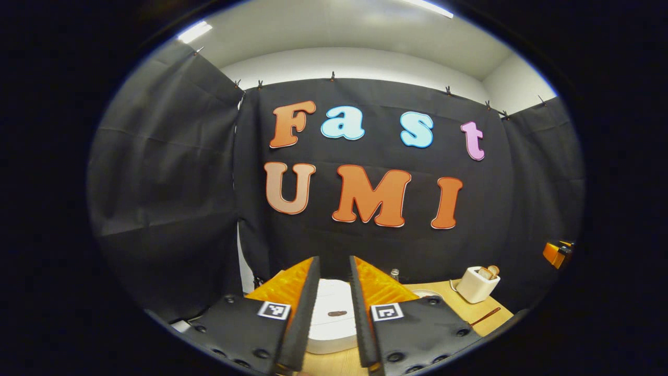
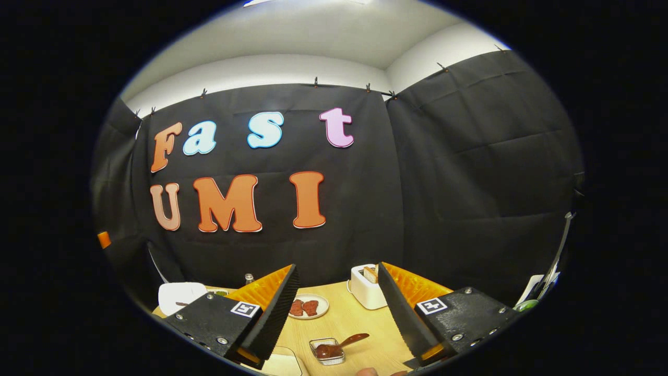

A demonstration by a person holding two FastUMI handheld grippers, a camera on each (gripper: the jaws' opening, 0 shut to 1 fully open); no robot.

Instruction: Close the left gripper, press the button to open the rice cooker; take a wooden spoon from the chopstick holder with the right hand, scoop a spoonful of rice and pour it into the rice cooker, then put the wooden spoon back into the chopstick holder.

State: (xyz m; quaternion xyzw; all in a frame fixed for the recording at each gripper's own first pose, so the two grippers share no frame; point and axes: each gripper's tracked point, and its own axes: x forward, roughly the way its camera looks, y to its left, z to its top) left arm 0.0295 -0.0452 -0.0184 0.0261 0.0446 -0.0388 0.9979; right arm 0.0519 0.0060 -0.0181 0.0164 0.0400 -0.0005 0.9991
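In the left gripper view, your left tool [image 1: 334,292] hangs above the counter [image 1: 334,363] with its two fingers drawn in to a narrow gap, holding nothing. The rice cooker [image 1: 334,318] sits right behind that gap, straight ahead of the tool and a little lower, so you see it as a strip between the fingers. It is a white, rounded body with its lid down and flat, and a small dark oval mark [image 1: 337,314] lies near the middle of the lid. Off to the right of the tool, well apart from the cooker, a white toaster [image 1: 476,285] stands on the counter with slices of bread poking out of its top. A thin brown stick-like thing [image 1: 485,316] lies on the counter just in front of the toaster; what it is cannot be told from here.

In the right gripper view, your right tool [image 2: 339,308] is spread wide and grips nothing. Between its fingers, on the counter [image 2: 360,324], a small clear dish [image 2: 327,351] with a dark filling sits nearest you, and a brown wooden spoon [image 2: 355,339] rests in it with its handle angled up to the right. Farther back lies a round plate [image 2: 309,306] with reddish-brown pieces on it, and the toaster [image 2: 365,287] stands to its right, just beside the right finger. The rice cooker [image 2: 180,295] shows as a white shape far to the left, beyond the left finger, well apart from the tool.
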